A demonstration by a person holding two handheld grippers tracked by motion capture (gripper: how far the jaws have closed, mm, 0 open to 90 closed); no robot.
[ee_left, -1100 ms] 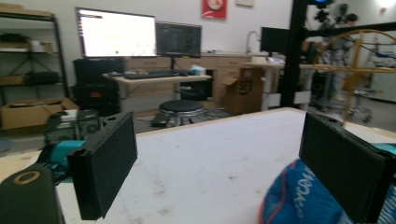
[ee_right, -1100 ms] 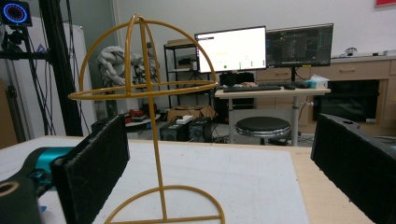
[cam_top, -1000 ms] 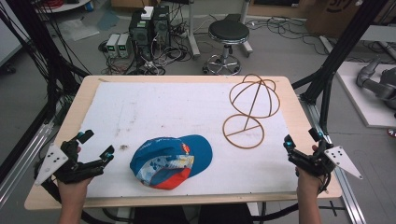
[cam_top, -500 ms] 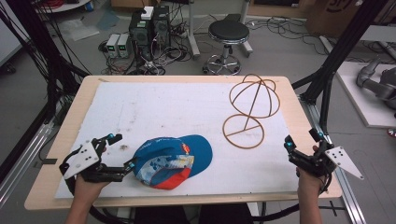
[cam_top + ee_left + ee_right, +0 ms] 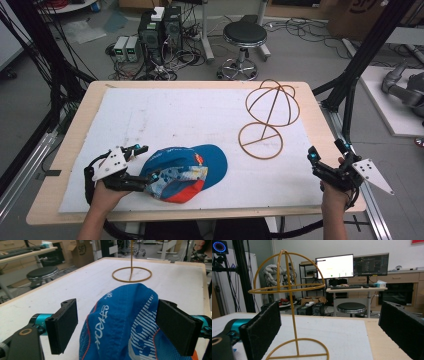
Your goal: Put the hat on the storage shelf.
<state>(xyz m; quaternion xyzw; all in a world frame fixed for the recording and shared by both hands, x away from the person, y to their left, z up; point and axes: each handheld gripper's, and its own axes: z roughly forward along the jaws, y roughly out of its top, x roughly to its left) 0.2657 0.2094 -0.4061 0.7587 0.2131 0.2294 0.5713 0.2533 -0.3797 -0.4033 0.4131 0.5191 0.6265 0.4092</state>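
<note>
Left tool (image 5: 134,165) agape astride the cap's (image 5: 186,171) near-left edge — crown lying between the jaws, long axis running right toward the stand (image 5: 267,117) at the desk's (image 5: 70,145) far right — right tool (image 5: 327,165) likewise agape, empty, well apart at the right edge.

table (image 5: 75,130): white mat (image 5: 190,115) | cap (image 5: 185,170) near front | wire stand (image 5: 267,120) right
</note>
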